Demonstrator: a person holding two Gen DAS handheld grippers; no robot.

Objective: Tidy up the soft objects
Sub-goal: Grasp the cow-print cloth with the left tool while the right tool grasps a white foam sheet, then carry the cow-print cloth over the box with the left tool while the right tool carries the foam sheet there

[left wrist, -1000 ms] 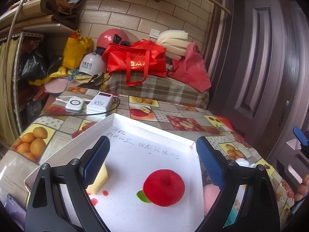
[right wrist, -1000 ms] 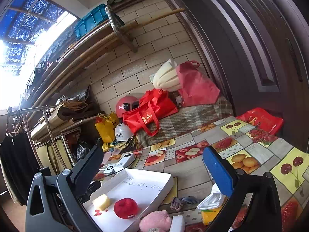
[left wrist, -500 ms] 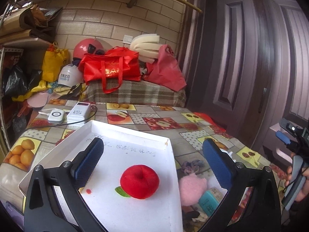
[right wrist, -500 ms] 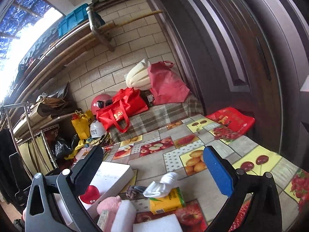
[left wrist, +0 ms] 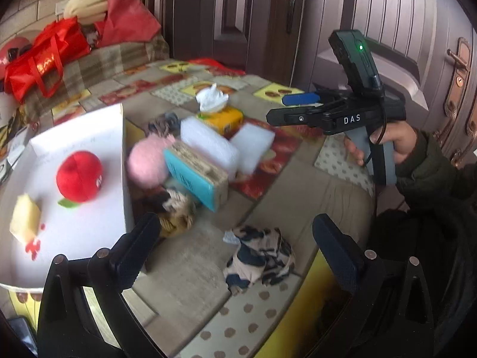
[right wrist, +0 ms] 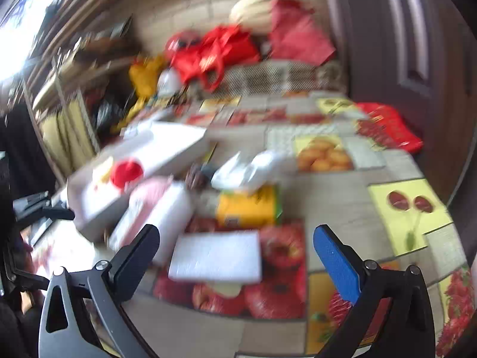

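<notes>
Hovering my left gripper [left wrist: 235, 247] w/ jaws spread as wide as they go and nothing between them; the patterned cloth [left wrist: 259, 256] lies crumpled almost dead centre of the gap, low-middle of the left wrist view, just past the tips. That's the relation that counts: cloth sits straight ahead of the left tongs, no clear long axis since it's bunched. The white tray [left wrist: 89, 232] w/ the red plush apple [left wrist: 79, 176] and yellow sponge [left wrist: 25, 222] fills the left of that frame, so I judge the drop-off is a short swing leftward. My right gripper [right wrist: 235, 256] is also wide apart & empty; the white foam block [right wrist: 216, 255] lies between its tips, lower centre of the right view, long axis running across the frame, roughly in line w/ the jaw gap. Pink pom [left wrist: 149, 162] & blue-edged sponge [left wrist: 196, 173] sit mid-frame beside the tray wall, further from either tip. Right view is blurred, so contact w/ the foam can't be told
</notes>
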